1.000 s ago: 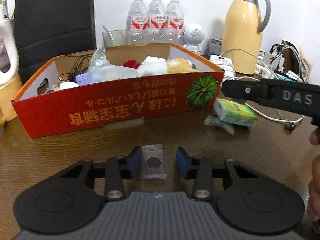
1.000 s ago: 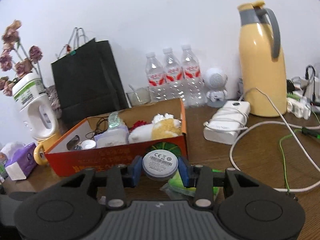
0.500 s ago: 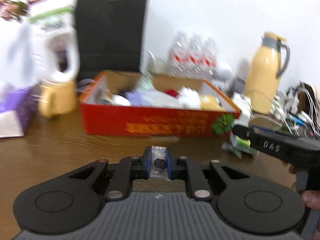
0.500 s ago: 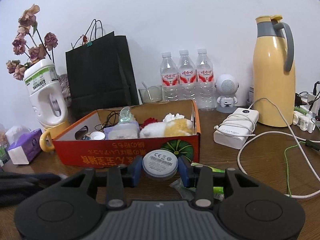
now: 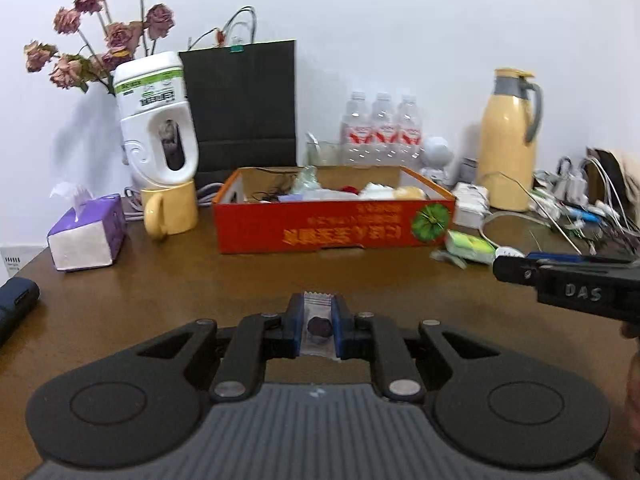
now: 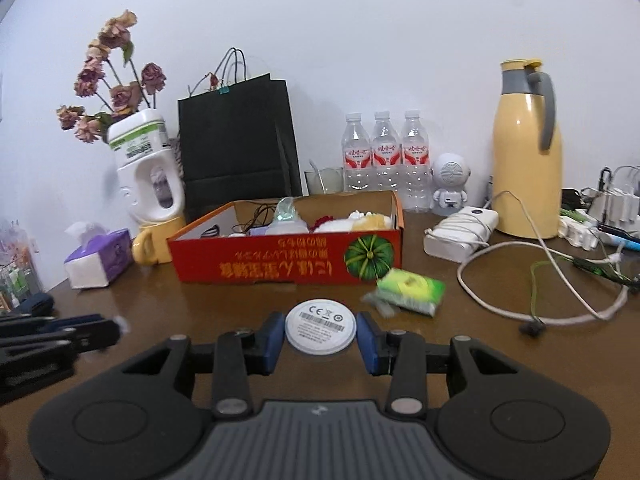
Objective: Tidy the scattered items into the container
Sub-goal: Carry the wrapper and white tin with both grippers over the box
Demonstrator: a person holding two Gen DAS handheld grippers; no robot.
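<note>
- The left gripper is squeezed tight on a small clear candy packet – it has a dark round sweet inside.
- The right gripper holds a flat white round disc between its blue pads, part way open.
- The red cardboard box sits further back on the brown table, with soft toys in it.
- A green packet lies on the table just beside the box's right front corner.

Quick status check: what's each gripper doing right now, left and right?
Left gripper: shut on the small clear candy packet.
Right gripper: shut on the round white disc, label side up.
</note>
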